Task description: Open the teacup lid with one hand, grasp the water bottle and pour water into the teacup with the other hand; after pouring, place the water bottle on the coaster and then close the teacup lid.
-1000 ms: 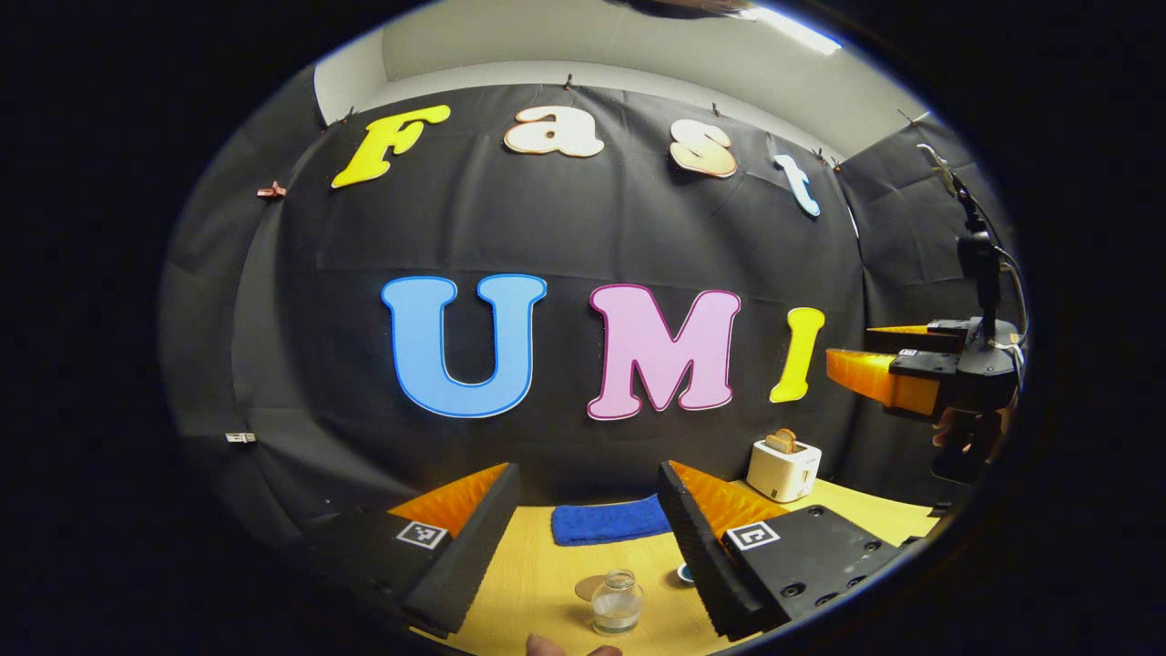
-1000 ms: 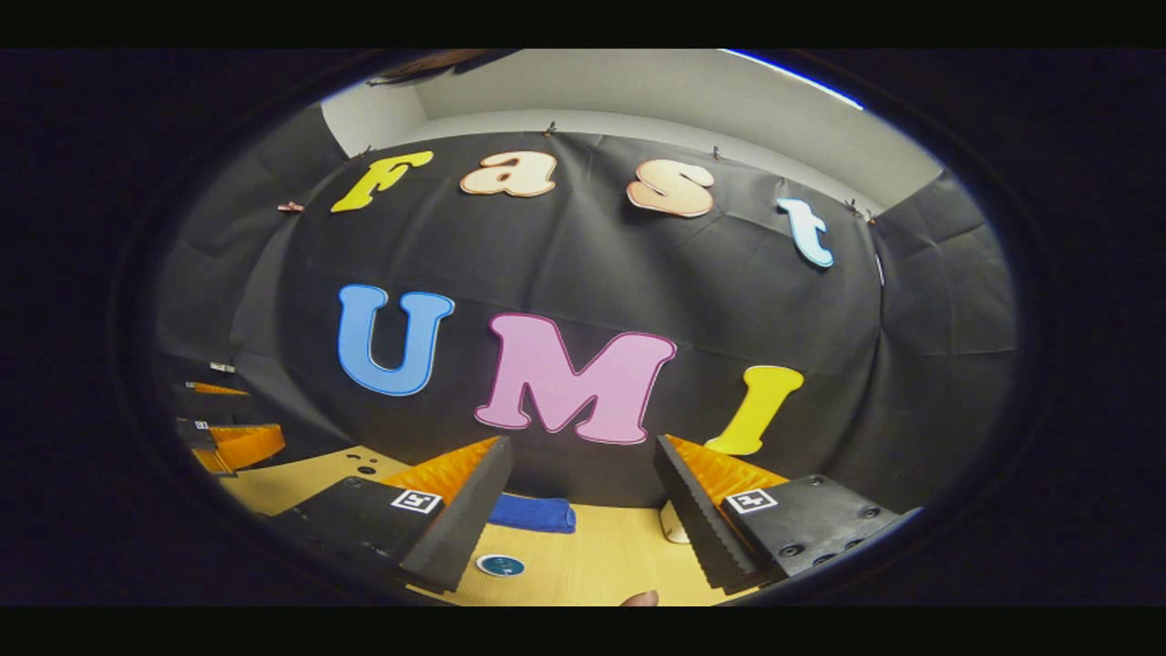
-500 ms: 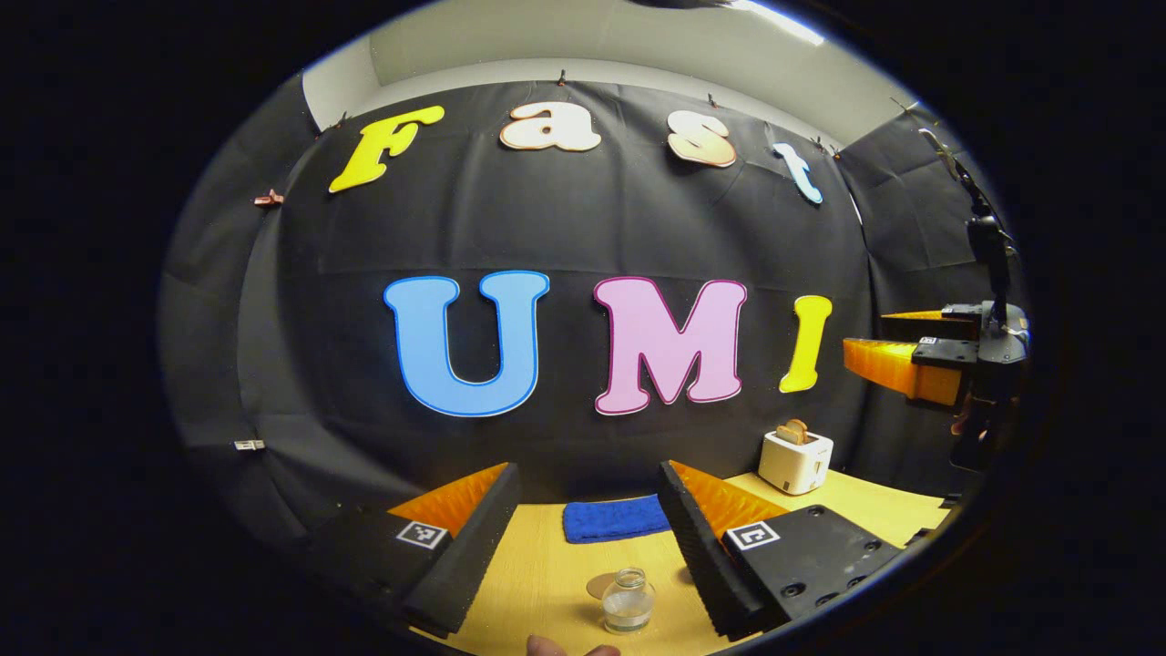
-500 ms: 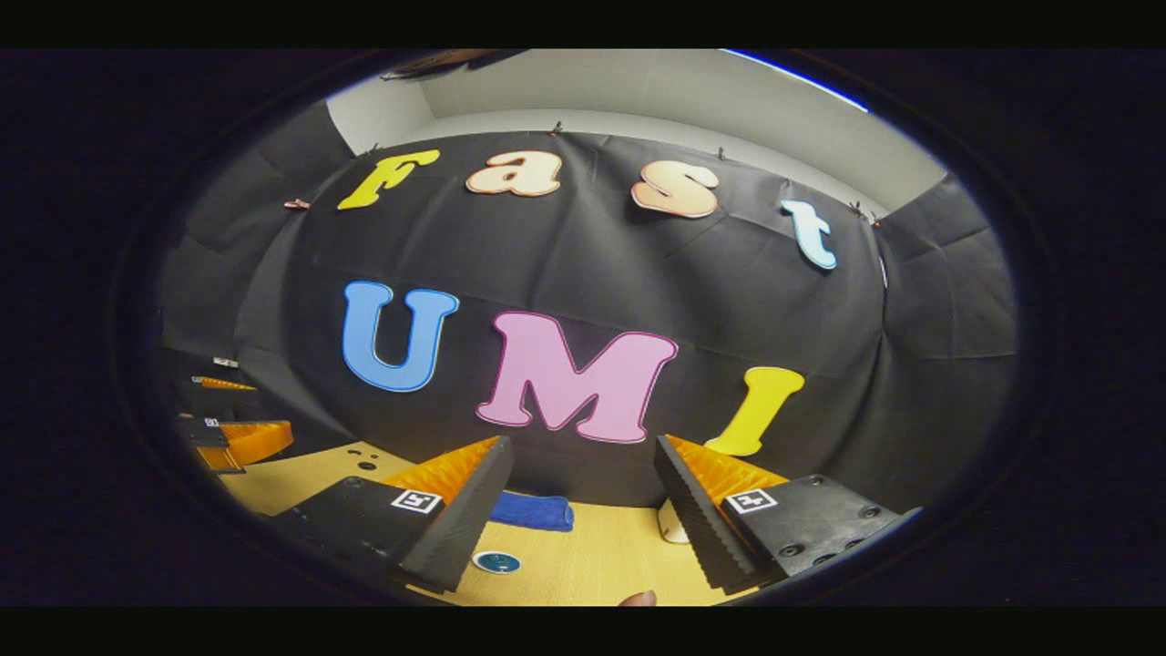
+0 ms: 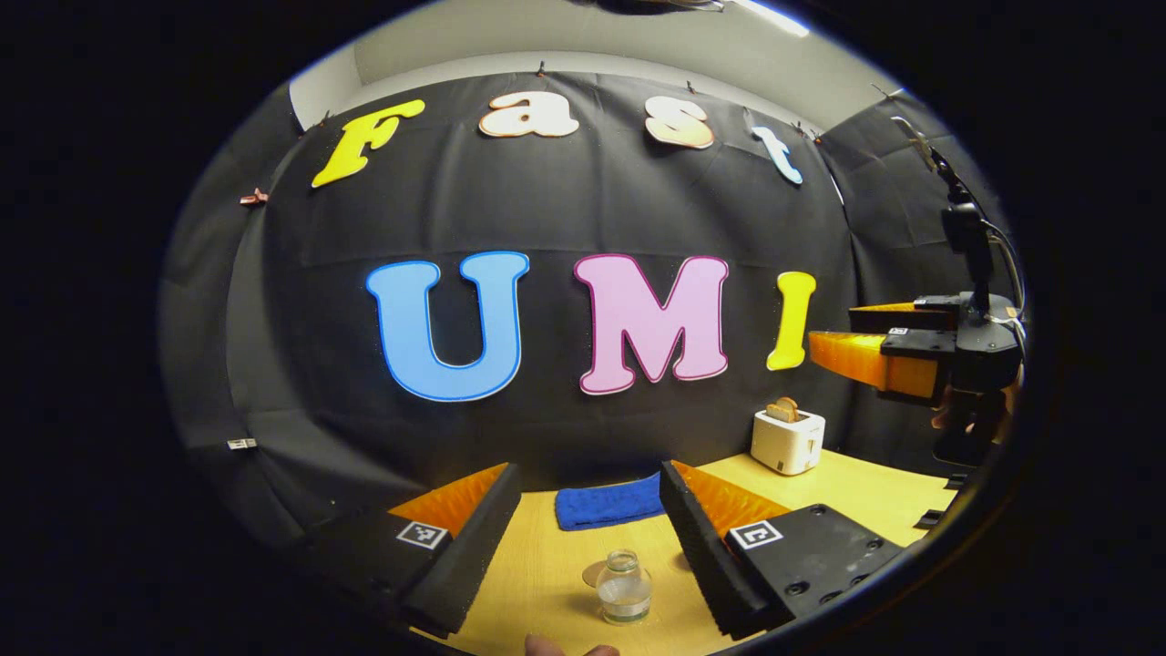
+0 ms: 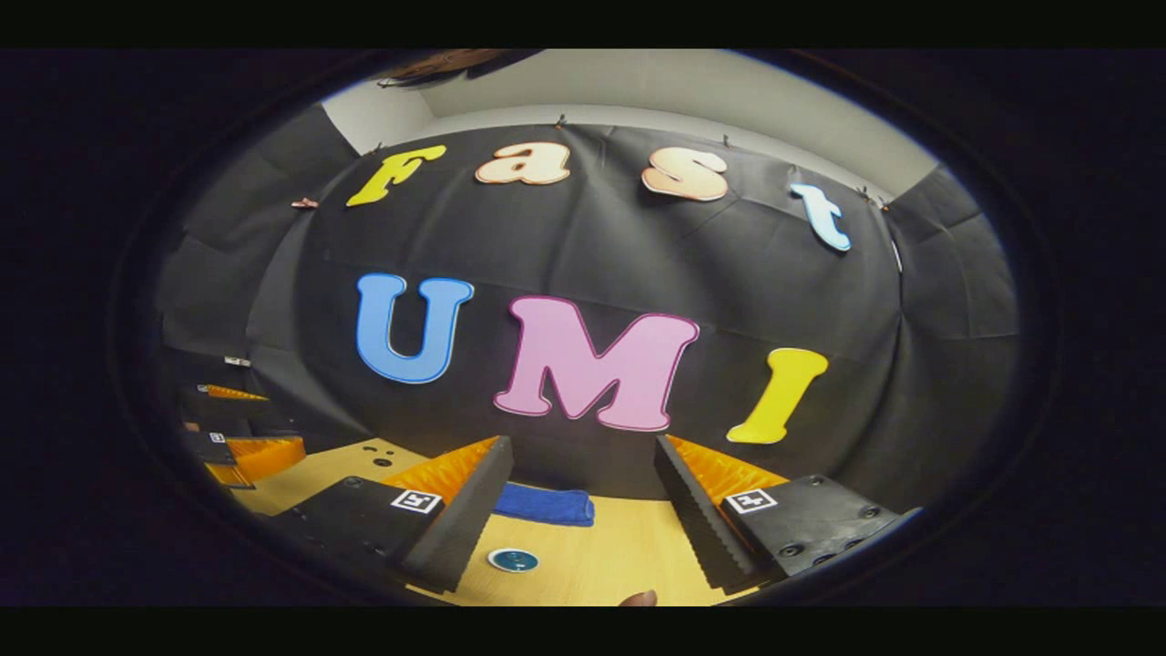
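Left gripper [image 5: 588, 519]: jaws wide apart, nothing between them, held up above the table [image 5: 537, 565]. I see the water bottle [image 5: 624, 588], a small clear glass bottle with a little water, standing upright on the wood just ahead of and below the gap, nearer my right finger. A round tan coaster [image 5: 592, 573] lies just behind it on the left, touching or overlapping in this view; can't tell which. Blue cloth [image 5: 606, 504] further back by the wall, white toaster [image 5: 787, 440] off to the right.

Right gripper [image 6: 583, 515]: jaws also spread wide, empty, hovering above the table. Below the gap, beside my left finger, sits a round teal lid [image 6: 513, 559], presumably the teacup's; the cup body is hidden. The blue cloth lies behind it.
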